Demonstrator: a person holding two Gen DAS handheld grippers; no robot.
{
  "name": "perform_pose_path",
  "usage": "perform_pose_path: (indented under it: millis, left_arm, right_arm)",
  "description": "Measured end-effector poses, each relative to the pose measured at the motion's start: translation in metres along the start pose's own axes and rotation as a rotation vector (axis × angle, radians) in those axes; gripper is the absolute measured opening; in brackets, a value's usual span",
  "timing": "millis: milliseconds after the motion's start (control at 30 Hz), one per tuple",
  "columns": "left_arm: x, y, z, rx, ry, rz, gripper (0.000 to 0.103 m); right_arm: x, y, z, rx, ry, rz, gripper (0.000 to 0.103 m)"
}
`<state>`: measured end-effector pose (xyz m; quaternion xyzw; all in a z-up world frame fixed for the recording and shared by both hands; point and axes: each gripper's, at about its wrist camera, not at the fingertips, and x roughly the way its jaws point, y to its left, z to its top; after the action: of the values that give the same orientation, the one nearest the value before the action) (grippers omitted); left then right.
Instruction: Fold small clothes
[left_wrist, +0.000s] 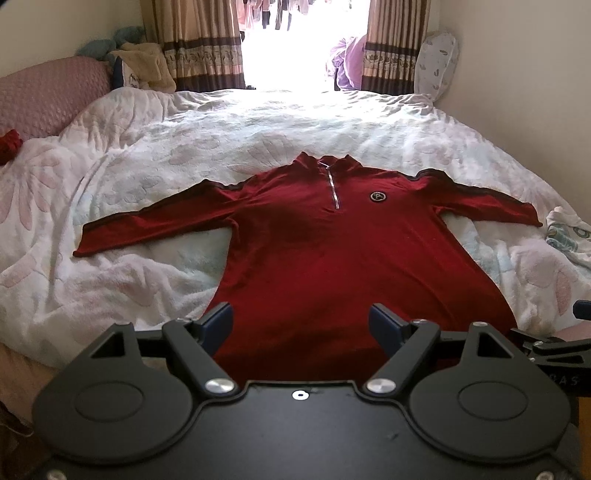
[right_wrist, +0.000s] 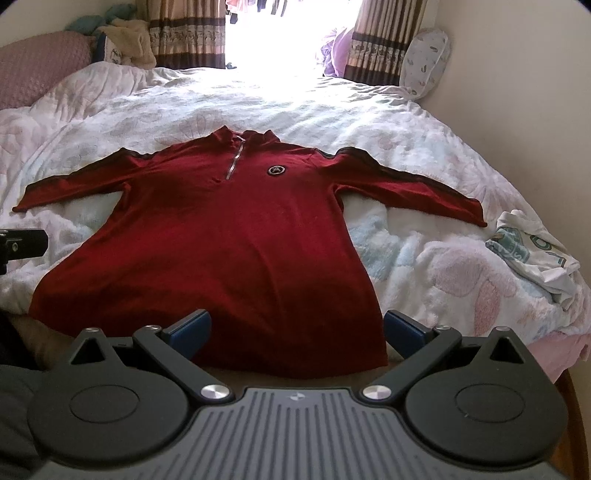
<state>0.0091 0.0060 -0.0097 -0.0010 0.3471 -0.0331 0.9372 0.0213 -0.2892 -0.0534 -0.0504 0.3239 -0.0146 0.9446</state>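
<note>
Both claws (left_wrist: 301, 323) (right_wrist: 297, 332) agape | red shirt (left_wrist: 325, 251) flat | right view: white garment (right_wrist: 532, 254)

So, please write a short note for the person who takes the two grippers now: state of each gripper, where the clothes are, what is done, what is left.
Left gripper: open, empty, above the hem of the red shirt.
Right gripper: open, empty, also at the hem.
The red shirt lies flat, front up, both sleeves spread, on the white quilt.
A white printed garment lies crumpled at the quilt's right edge.
Done: shirt spread out. Left: every fold of the shirt; then probably the white garment.
</note>
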Motion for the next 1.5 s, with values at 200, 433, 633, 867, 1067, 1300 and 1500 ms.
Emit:
perform_pose_path:
  millis: [200, 433, 633, 867, 1067, 1300, 1500]
  left_arm:
    - [0.001, 0.001, 0.000, 0.003, 0.001, 0.000, 0.082]
    - [0.004, 0.000, -0.001, 0.018, 0.014, 0.003, 0.082]
    - [0.005, 0.000, -0.002, 0.018, 0.017, 0.002, 0.082]
    - [0.007, -0.001, -0.002, 0.026, 0.021, 0.008, 0.082]
    - [0.016, 0.009, 0.003, -0.026, 0.013, -0.010, 0.082]
    - [0.080, 0.066, 0.027, -0.095, 0.021, 0.163, 0.082]
    - [0.157, 0.170, 0.055, -0.282, 0.025, 0.237, 0.082]
  right_arm:
    - [0.000, 0.002, 0.000, -0.004, 0.001, -0.005, 0.103]
    - [0.001, 0.001, -0.001, 0.000, 0.007, -0.006, 0.103]
    - [0.002, 0.001, -0.002, -0.003, 0.009, -0.007, 0.103]
    - [0.003, 0.002, -0.005, -0.002, 0.012, -0.007, 0.103]
    - [0.002, 0.003, 0.003, -0.020, -0.076, -0.014, 0.103]
    - [0.068, 0.003, 0.050, -0.047, -0.068, -0.008, 0.103]
    - [0.139, 0.009, 0.101, -0.055, -0.095, 0.035, 0.103]
